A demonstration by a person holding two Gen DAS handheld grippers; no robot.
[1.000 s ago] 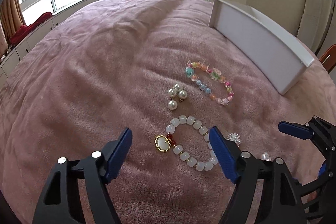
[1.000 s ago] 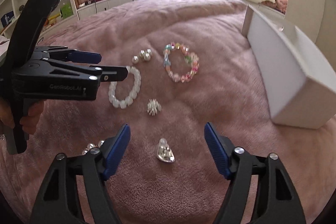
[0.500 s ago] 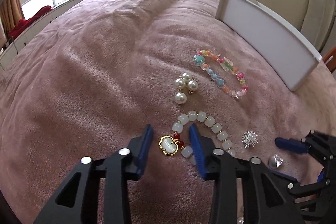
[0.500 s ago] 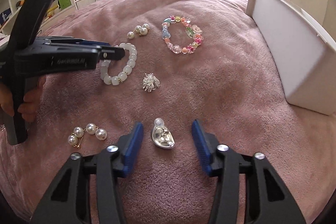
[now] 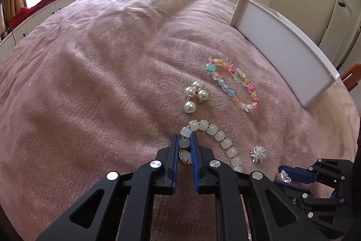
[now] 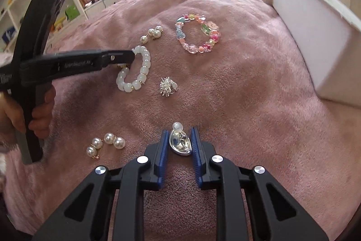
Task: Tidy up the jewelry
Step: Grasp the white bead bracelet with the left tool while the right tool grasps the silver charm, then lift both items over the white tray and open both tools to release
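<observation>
Bedroom scene: a bed spread with a pink plush blanket (image 5: 94, 87), windows behind, a white open box (image 5: 282, 46) at its far right edge.

Left gripper (image 5: 184, 146): clamped across the near-left arc of the white bead bracelet (image 5: 216, 134), the blue pads pressing one bead from either side; the gold-rimmed pendant (image 5: 183, 156) lies between the fingers, just behind that bead. The rest of the loop trails ahead and to the right of the claw, so a lift should draw it up by this one bead.

Right gripper (image 6: 179, 141): jaws closing on the silver shell-shaped earring (image 6: 179, 143), which lies directly between the fingers with its long axis along them, clear stopper end pointing away; the pads appear to touch both its flanks.

Beyond the left claw: the pearl cluster earring (image 5: 194, 96) just ahead, the multicoloured bead bracelet (image 5: 232, 85) farther ahead-right, the spiky silver earring (image 5: 258, 154) to the right. A second pearl earring (image 6: 105, 145) lies left of the right claw.

The box stands far ahead-right of both claws, nearer the right; presumably the destination.
</observation>
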